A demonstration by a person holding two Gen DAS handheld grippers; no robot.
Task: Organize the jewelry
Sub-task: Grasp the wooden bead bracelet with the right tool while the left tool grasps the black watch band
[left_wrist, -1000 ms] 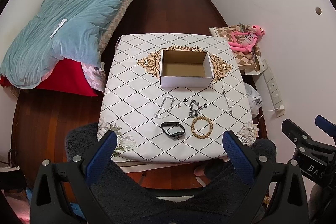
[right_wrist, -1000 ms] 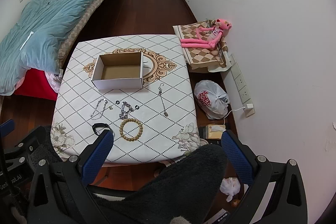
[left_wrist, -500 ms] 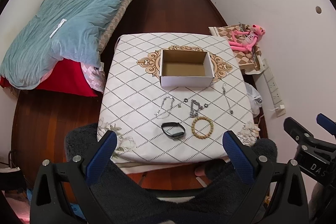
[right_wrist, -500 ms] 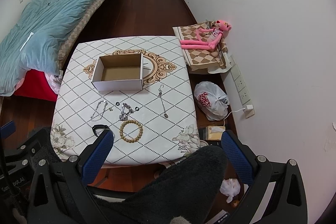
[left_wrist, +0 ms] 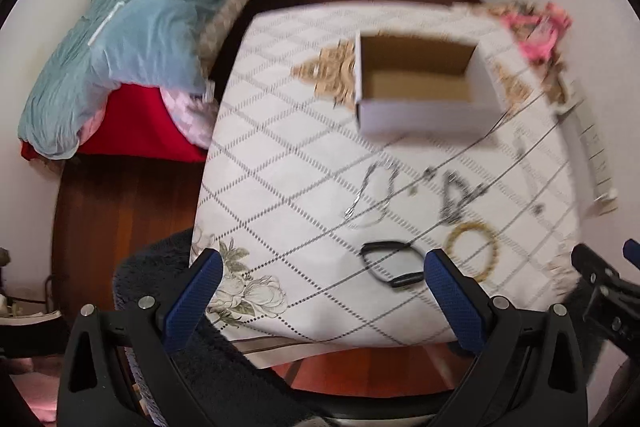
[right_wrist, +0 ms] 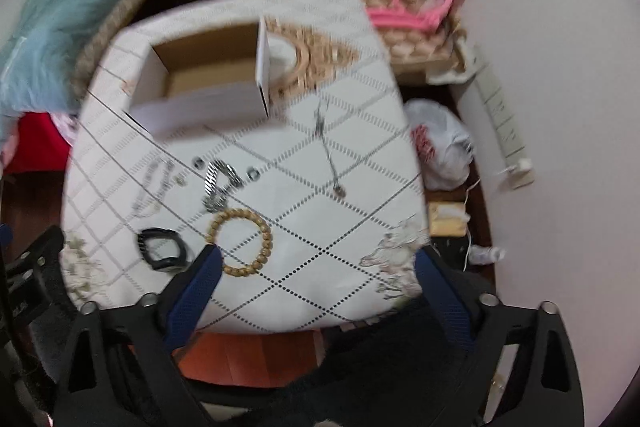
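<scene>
An open white cardboard box (left_wrist: 424,115) (right_wrist: 200,107) stands near the middle of a table with a diamond-patterned cloth (left_wrist: 280,195) (right_wrist: 320,219). In front of it lie a thin silver chain (left_wrist: 370,195), a chunky silver chain (right_wrist: 218,183), a wooden bead bracelet (right_wrist: 242,243) (left_wrist: 472,255), a black band (right_wrist: 162,249) (left_wrist: 392,265) and a long pendant necklace (right_wrist: 330,151). My left gripper (left_wrist: 320,291) is open above the near table edge. My right gripper (right_wrist: 316,287) is open, its left fingertip by the bead bracelet. Both views are blurred.
A bed with a blue duvet (left_wrist: 128,39) stands to the left. A pink plush toy (right_wrist: 416,3) lies on a checked cushion to the right, by a white plastic bag (right_wrist: 444,151) and a power strip (right_wrist: 504,123). A dark fluffy seat (left_wrist: 168,267) is below the grippers.
Both grippers have moved forward and down towards the table; the jewelry and box now look larger and closer. Both stay open and empty.
</scene>
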